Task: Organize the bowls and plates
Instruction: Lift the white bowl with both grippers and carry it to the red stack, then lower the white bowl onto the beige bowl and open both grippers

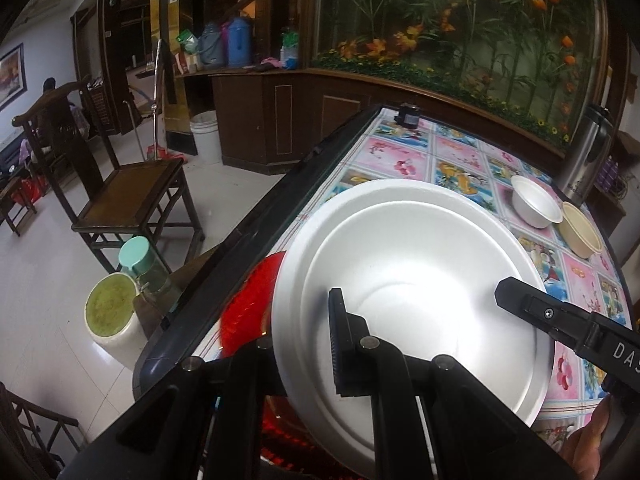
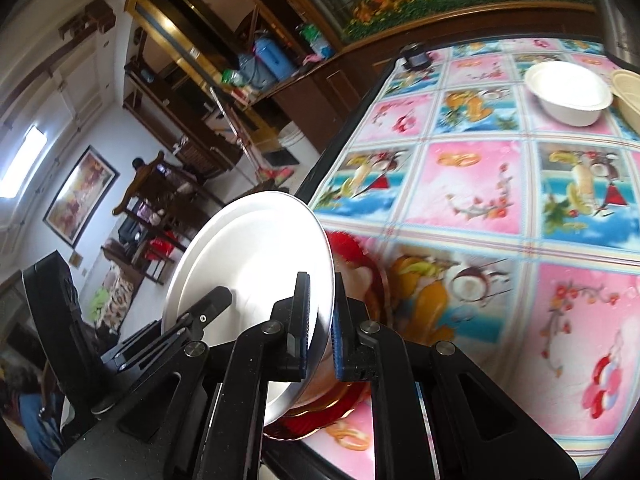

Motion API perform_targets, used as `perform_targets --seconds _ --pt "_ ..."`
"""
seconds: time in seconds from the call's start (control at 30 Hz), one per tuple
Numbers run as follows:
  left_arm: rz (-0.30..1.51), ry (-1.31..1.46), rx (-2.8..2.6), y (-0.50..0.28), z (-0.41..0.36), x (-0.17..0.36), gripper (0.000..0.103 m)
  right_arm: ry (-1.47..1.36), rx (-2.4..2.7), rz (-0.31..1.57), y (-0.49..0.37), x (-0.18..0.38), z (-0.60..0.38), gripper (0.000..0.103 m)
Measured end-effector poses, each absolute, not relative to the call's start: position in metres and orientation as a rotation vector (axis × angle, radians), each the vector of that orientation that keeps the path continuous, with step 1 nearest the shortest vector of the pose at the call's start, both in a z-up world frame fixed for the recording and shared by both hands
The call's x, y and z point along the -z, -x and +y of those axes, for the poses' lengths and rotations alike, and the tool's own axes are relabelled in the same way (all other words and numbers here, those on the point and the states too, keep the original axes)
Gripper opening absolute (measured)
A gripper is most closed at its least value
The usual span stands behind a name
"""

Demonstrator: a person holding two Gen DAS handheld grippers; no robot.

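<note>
Your right gripper (image 2: 320, 332) pinches the rim of the white plate (image 1: 412, 280), tilted on edge over the red plate (image 1: 244, 304) at the table's near left edge.

You have two plates and two bowls in view: the white plate in the clamp, the red plate under it, and a white bowl (image 2: 568, 92) touching a beige bowl (image 2: 628, 88) at the far right of the flowered tablecloth (image 2: 472, 184). In the left wrist view, the left gripper (image 1: 416, 308) stands wide open with the white plate's hollow between its fingers, one pad (image 1: 338, 344) over the inside slope; you cannot tell whether it touches. The middle of the cloth between plates and bowls lies open. The black table edge (image 1: 256, 224) runs just beside the plates, with a wooden chair (image 1: 132, 188) beyond it. Most of the red plate is hidden, and the beige bowl is cut off in the right wrist view.
</note>
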State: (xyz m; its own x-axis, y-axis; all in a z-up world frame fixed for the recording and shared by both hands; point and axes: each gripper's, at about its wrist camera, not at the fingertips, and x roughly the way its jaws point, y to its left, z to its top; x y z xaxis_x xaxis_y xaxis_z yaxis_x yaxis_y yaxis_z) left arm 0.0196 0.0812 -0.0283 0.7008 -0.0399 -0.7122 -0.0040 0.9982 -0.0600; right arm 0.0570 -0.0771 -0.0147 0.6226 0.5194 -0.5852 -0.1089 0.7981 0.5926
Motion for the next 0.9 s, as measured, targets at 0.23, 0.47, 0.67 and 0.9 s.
perform_targets --seconds 0.23,0.47,0.67,0.9 --pt "0.813 0.057 0.007 -0.016 0.088 0.038 0.009 -0.531 -0.398 0.852 -0.056 0.021 -0.064 0.009" --pt "0.824 0.048 0.013 -0.015 0.087 0.042 0.009 -0.548 -0.393 0.863 -0.056 0.028 -0.067 0.009" --pt "0.825 0.049 0.013 -0.015 0.087 0.043 0.009 -0.554 -0.392 0.867 -0.057 0.030 -0.068 0.009" --pt "0.835 0.047 0.012 -0.017 0.089 0.047 0.009 -0.557 -0.390 0.874 -0.060 0.035 -0.068 0.009"
